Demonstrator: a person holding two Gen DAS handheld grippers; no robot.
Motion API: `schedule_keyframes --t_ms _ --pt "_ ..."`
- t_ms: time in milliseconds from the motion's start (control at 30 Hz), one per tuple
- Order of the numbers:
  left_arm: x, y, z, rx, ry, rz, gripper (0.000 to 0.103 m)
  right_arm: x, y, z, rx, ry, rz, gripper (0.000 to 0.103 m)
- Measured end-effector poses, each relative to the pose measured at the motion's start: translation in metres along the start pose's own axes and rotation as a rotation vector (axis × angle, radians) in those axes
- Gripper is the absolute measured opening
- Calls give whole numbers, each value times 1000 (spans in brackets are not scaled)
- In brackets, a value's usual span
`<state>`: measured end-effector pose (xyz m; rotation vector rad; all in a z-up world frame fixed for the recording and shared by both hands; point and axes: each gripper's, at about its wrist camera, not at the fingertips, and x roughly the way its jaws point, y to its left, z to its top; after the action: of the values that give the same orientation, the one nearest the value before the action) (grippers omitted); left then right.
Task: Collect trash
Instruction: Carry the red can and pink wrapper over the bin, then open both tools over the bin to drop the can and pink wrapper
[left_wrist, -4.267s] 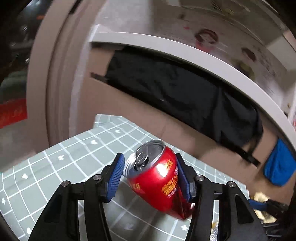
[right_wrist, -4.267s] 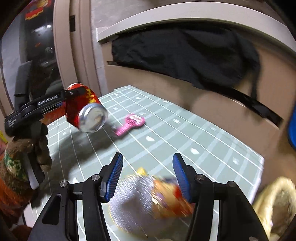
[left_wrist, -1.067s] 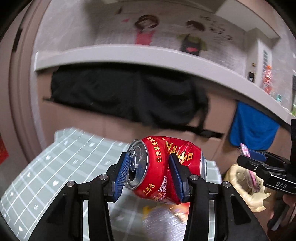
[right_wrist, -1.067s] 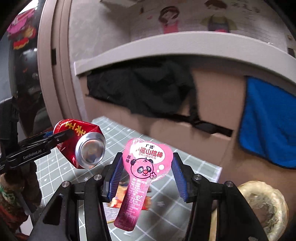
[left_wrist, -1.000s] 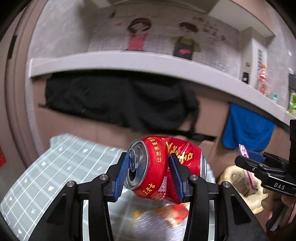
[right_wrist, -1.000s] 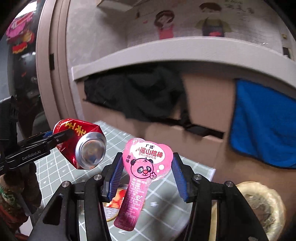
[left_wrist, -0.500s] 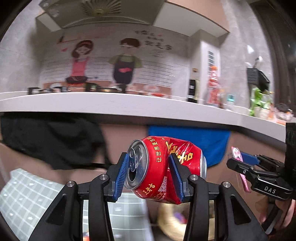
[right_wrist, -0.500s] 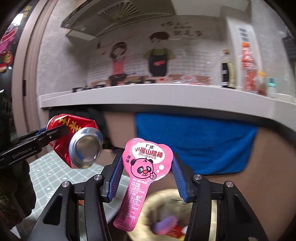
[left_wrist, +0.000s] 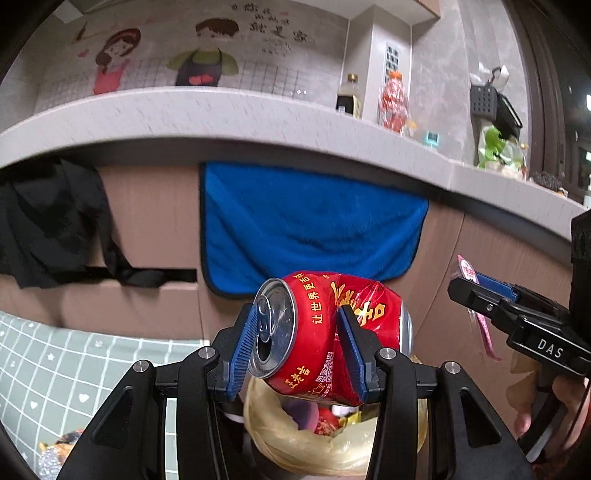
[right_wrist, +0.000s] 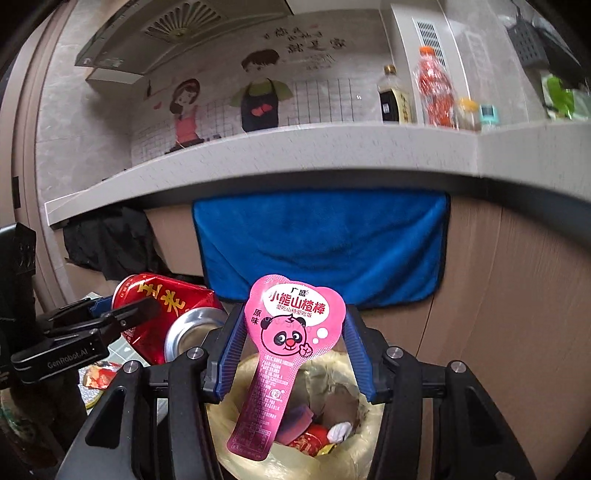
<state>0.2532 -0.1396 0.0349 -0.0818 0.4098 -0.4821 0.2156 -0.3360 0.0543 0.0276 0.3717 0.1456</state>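
Left tongs (left_wrist: 299, 343) clamp the crushed red can (left_wrist: 325, 332) sideways, right tongs (right_wrist: 291, 343) pinch the pink panda wrapper (right_wrist: 291, 343) by its wide head. Both hang just above the yellow-lined bin (right_wrist: 365, 417), so letting go should drop them straight inside. More litter (right_wrist: 98, 376) waits on the checked desk (left_wrist: 55, 365), far left.

Glossy metal can (left_wrist: 325, 332), plush towel (left_wrist: 310, 229)

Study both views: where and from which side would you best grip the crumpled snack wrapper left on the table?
Judging loosely: pinch the snack wrapper at a raised, crinkled edge, coming from above with fingers across it. It lies low on the checked tablecloth, so a level approach would probably skid. Much of it is cut off.
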Motion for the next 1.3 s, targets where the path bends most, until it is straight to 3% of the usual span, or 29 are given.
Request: schedule_keyframes --t_ms 400,833,933,1000,1067,1300 --pt "36 2 -17 -22 88 -32 46 34 -21 -18 51 87 3 48" --pt "53 9 -27 -40 135 -31 46 52 -21 -34 51 128 -4 48" --pt "60 11 -28 -51 158 -62 46 56 -24 -36 59 133 -12 49" --pt "67 17 -28 -86 185 -129 54 56 -26 -38 72 121 -32 50" --pt "71 25 -28 -121 199 -140 64 59 -29 -39 87 123 -61 54" --pt "44 47 -20 -161 179 -102 69 56 -36 -49 158 133 10 55"
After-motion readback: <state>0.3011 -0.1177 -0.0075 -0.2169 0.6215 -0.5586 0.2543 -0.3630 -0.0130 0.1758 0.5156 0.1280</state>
